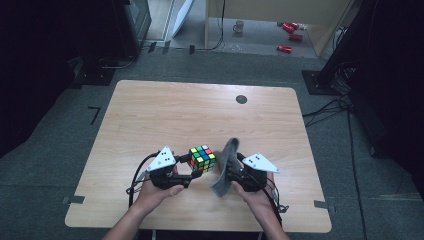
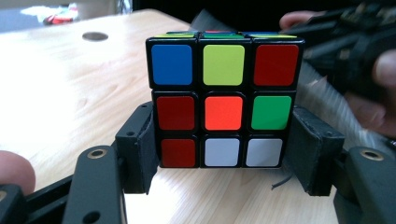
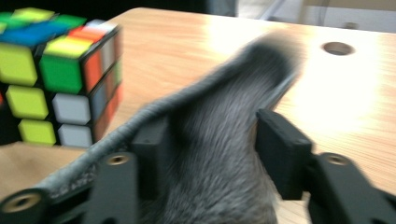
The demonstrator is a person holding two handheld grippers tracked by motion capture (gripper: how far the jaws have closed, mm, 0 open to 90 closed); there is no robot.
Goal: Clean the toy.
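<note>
Left hand-held gripper [image 2: 223, 154] clamps cube [image 2: 223, 98]; right hand-held gripper [image 3: 212, 140] pinches grey cloth [image 3: 215, 154]

**Materials and finishes**

Table [image 1: 150, 115]: light wood-grain top, smooth, low sheen; it glares pale in both gripper views. Cube [image 2: 223, 100]: glossy black plastic frame with smooth coloured tiles that catch highlights. Cloth [image 3: 219, 154]: grey fabric, matt, fuzzy nap, with a ribbed woven edge seen in the left gripper view. Left gripper [image 2: 223, 161] and right gripper [image 3: 212, 154]: matt black plastic jaws with a slightly grainy surface and brass-coloured metal inserts in the arms. Top plates are flat pale grey, matt.
</note>
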